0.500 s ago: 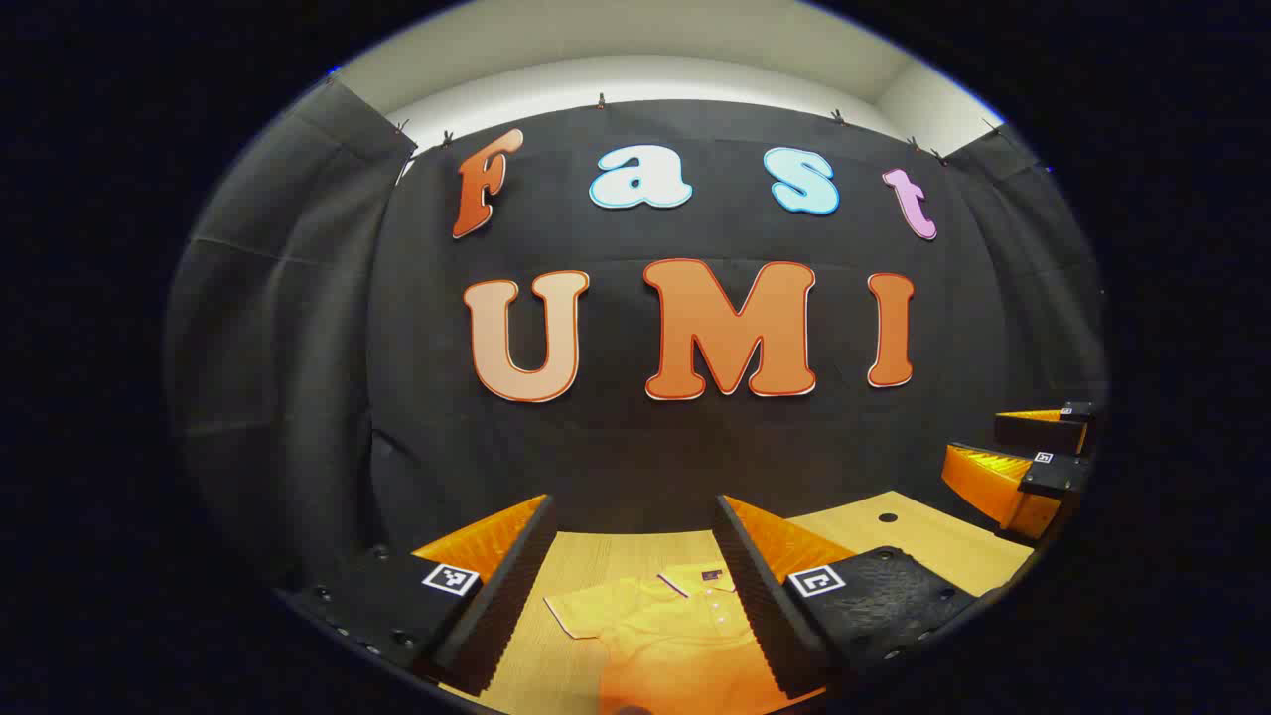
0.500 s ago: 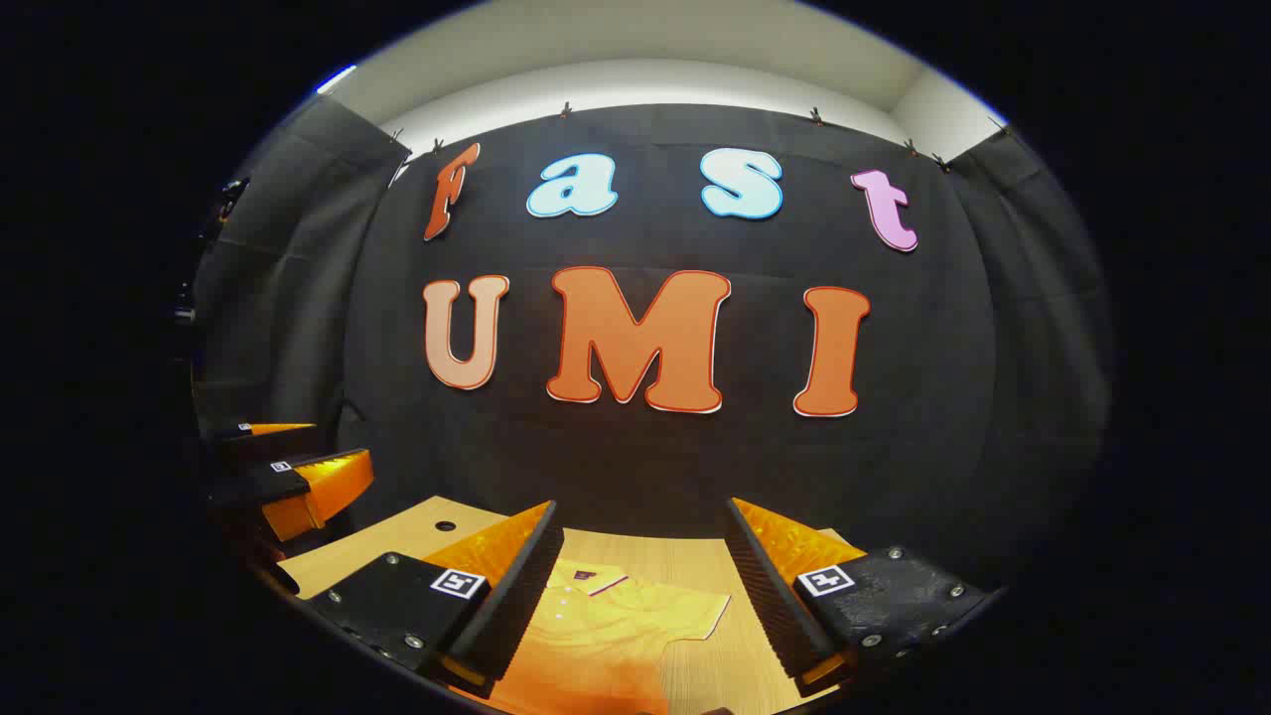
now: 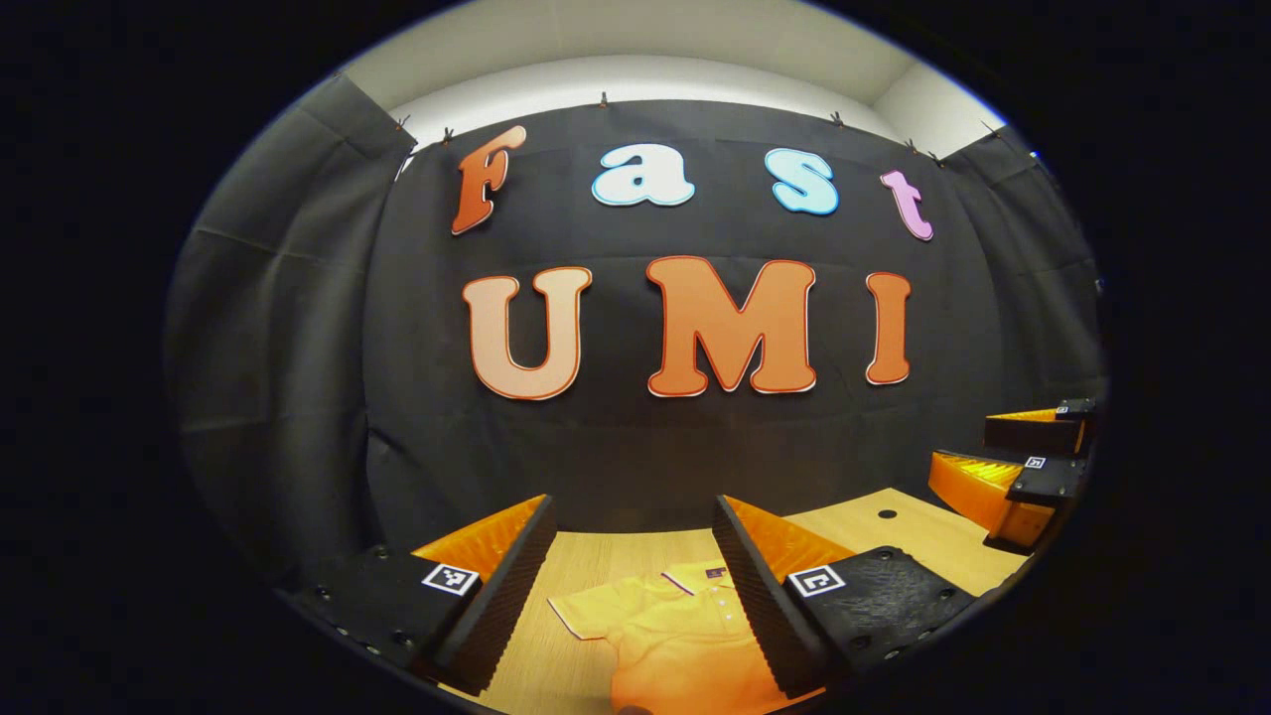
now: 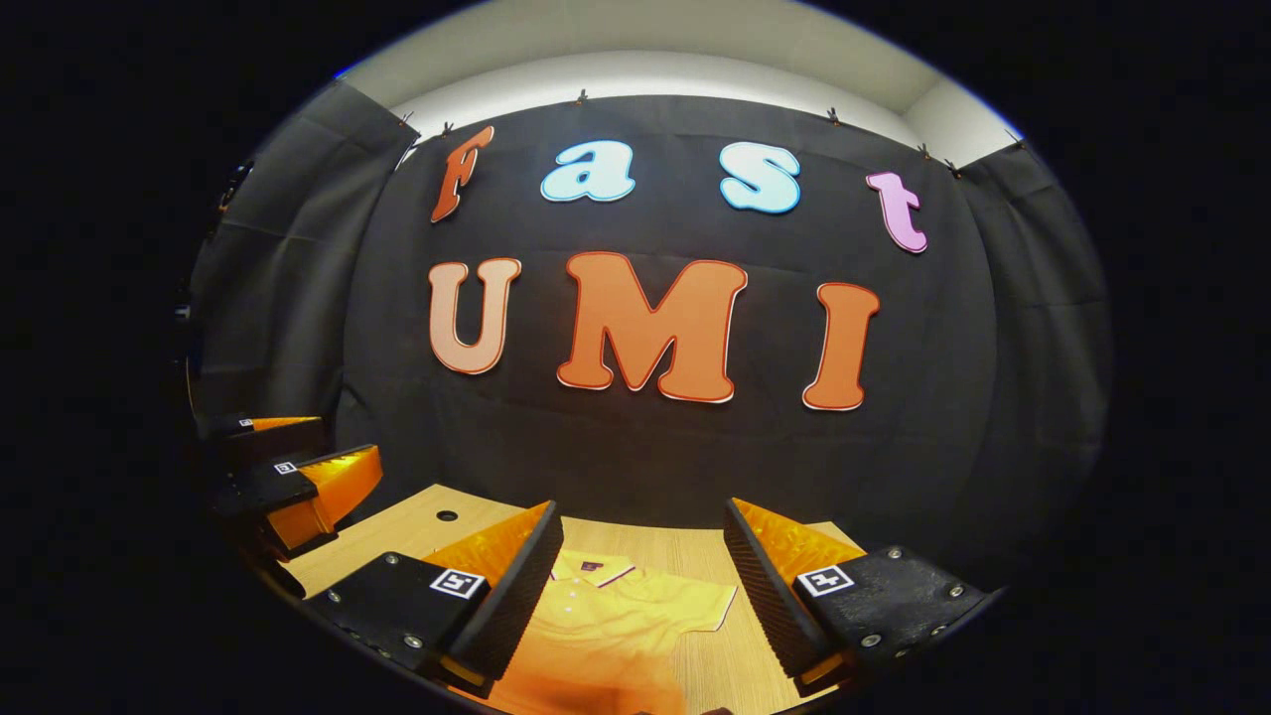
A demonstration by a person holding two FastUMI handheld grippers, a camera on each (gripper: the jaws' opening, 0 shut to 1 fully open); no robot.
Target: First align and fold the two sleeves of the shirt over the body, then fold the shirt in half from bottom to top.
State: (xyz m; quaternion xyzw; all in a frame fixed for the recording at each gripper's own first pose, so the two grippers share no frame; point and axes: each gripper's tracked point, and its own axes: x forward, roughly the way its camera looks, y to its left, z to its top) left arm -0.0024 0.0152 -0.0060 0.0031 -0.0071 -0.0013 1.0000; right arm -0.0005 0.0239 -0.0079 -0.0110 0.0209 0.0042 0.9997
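A shirt point(image 3: 685, 636) lies flat on a table point(image 3: 596, 556), collar toward the cloth wall point(image 3: 635, 447) standing behind the table's far edge.

Left gripper point(image 3: 631, 581): two wedge-shaped fingers with ribbed, sawtooth inner faces. Each finger seats on a textured black mounting block. Each block carries one square black-and-white fiducial marker on its top face and round screw heads along its outer edge.

Right gripper point(image 4: 640, 586): same construction. Two ribbed wedge fingers, two black blocks, one square marker per block, with bright screw heads at the block corners.

In each view the opposite gripper appears farther off with the same markers.
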